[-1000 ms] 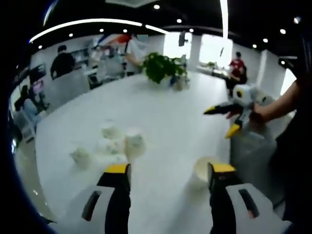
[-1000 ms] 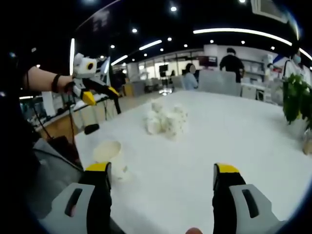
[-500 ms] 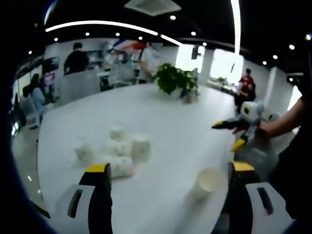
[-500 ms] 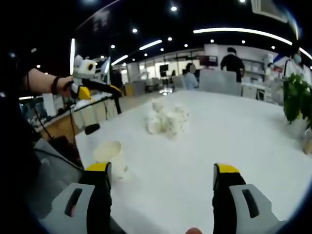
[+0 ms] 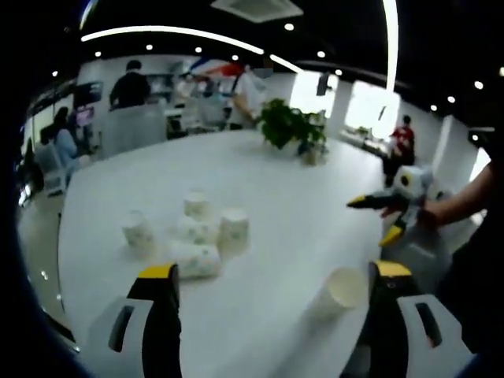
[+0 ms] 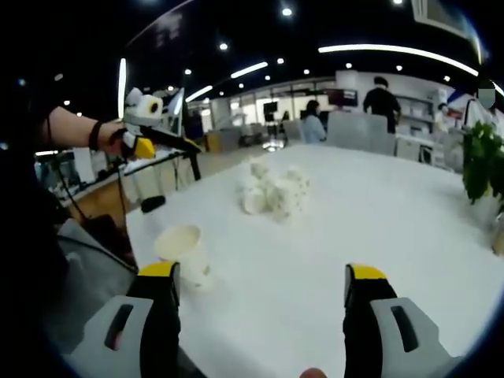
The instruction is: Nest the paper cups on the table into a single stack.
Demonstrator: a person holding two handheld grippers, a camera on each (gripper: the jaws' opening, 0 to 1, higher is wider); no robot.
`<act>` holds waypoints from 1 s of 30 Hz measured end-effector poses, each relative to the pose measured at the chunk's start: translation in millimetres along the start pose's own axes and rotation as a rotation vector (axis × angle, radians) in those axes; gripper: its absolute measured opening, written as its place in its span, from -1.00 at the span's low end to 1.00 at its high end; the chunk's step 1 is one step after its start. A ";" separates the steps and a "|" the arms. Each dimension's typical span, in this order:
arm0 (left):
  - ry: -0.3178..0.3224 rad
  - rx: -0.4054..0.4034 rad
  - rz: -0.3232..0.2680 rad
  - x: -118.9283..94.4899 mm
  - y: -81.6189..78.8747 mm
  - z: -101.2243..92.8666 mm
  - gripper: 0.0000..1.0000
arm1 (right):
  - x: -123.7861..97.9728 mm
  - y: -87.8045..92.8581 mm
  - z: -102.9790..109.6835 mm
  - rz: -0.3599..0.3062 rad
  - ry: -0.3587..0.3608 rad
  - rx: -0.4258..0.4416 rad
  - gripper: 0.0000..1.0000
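Several white paper cups cluster on the white table, most standing upside down and one lying on its side. A lone cup stands upright near the table's edge, close to my right jaw in the left gripper view. My left gripper is open above the table with nothing between its jaws. The right gripper comes in from the right, held by a hand. In the right gripper view my right gripper is open, the lone cup stands by its left jaw, and the cluster lies farther off.
A potted plant stands at the far side of the table, also seen as a plant at the right. People sit and stand in the office behind. A chair back lies beside the table's near edge.
The left gripper view has risen and swung, so the cup cluster sits clearer and more central. Its jaws opened wider since a second ago. The right gripper has barely moved.
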State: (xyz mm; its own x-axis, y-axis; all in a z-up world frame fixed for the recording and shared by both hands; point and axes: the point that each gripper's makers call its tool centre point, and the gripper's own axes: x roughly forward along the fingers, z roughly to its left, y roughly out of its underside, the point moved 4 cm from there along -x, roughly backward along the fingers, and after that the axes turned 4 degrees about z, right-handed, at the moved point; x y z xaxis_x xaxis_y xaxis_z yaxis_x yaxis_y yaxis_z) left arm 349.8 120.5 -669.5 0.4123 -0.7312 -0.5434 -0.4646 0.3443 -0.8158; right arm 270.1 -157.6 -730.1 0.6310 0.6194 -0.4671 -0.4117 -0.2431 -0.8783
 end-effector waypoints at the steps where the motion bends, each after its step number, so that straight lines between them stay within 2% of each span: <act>1: -0.004 -0.004 -0.002 -0.5 0.8 3.5 0.98 | 0.4 0.1 -0.1 0.002 -0.003 0.003 0.67; 11: -0.038 -0.027 0.001 10.1 14.6 29.5 0.96 | 0.9 1.2 6.9 0.020 -0.051 -0.024 0.63; 15: -0.038 -0.056 -0.002 21.5 21.4 45.9 0.94 | 2.6 8.2 7.6 0.067 -0.069 -0.040 0.63; 19: -0.028 -0.082 0.006 34.0 30.3 56.2 0.92 | 3.2 9.2 2.2 0.080 -0.066 -0.031 0.64; 28: 0.004 -0.100 -0.002 57.8 29.0 71.1 0.89 | 3.2 9.4 -4.9 0.106 -0.052 -0.031 0.64; 30: 0.009 -0.129 -0.004 62.2 30.0 77.2 0.89 | 3.7 9.9 -5.9 0.112 -0.052 -0.029 0.64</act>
State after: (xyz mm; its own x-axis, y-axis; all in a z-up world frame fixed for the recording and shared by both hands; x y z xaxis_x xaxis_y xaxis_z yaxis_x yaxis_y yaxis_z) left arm 422.0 130.8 -743.1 0.4073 -0.7379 -0.5381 -0.5603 0.2634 -0.7853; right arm 272.3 -162.1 -741.2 0.5472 0.6247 -0.5571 -0.4579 -0.3338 -0.8240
